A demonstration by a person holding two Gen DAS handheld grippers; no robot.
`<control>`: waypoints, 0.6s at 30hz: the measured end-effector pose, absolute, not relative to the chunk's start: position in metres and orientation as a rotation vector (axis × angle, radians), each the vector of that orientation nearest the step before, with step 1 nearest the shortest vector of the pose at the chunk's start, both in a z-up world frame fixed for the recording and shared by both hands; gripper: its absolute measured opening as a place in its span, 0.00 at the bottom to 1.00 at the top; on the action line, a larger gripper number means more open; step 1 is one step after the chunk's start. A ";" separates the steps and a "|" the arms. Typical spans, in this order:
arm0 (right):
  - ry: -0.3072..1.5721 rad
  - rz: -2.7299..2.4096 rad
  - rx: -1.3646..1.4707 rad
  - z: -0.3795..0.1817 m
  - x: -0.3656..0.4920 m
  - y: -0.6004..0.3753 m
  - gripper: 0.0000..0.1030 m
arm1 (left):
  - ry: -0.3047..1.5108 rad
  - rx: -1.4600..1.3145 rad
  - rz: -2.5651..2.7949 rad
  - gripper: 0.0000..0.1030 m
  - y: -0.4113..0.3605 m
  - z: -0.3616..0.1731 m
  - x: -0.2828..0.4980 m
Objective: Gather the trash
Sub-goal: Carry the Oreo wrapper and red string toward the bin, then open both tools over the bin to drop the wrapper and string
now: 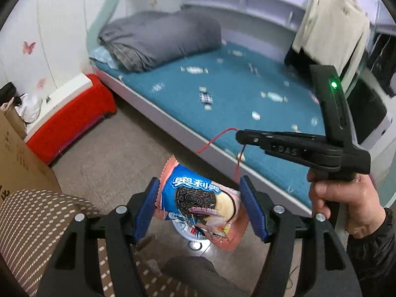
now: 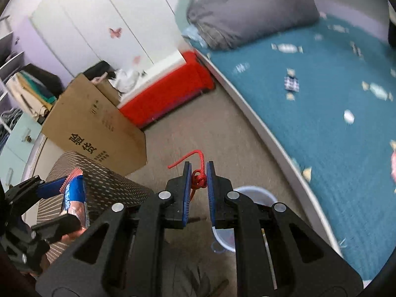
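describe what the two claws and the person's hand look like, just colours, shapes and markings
Both claws are black plastic frames with silver round bolts at the joints and flat blue ribbed pads on the two fingers: the left claw and the right claw match. Seen from the side, the right one has a pistol-style handle, raised lettering and a green light. The right hand is bare, with a dark sleeve.

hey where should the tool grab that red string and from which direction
Grip the red string at its knot, the bulkiest part, so it cannot slide through the pads. Come from the side with a finger on either flank, thin tails running out above and below. The right tool already sits that way in the right wrist view.
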State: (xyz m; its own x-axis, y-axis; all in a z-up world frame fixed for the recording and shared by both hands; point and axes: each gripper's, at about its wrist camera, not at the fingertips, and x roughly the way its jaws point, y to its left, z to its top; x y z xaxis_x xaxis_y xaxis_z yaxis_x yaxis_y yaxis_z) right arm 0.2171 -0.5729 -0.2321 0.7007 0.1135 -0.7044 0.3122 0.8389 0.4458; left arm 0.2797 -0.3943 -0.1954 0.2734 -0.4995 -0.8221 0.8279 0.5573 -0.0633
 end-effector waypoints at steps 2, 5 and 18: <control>0.833 -0.117 0.615 -0.254 0.222 -0.579 0.12 | 0.944 0.463 -0.922 0.63 -0.408 -0.209 0.282; 0.873 -0.119 0.654 -0.277 0.229 -0.589 0.15 | 0.991 0.525 -0.920 0.63 -0.425 -0.229 0.287; 0.901 -0.181 0.792 -0.308 0.224 -0.622 0.79 | 1.135 0.773 -0.920 0.76 -0.490 -0.290 0.301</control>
State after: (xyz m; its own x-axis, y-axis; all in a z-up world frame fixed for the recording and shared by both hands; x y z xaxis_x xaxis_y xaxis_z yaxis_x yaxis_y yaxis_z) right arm 0.2238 -0.6217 -0.3080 0.6271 0.1751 -0.7590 0.4550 0.7085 0.5394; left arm 0.3010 -0.4896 -0.2900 0.1550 -0.2073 -0.9659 0.9023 0.4279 0.0529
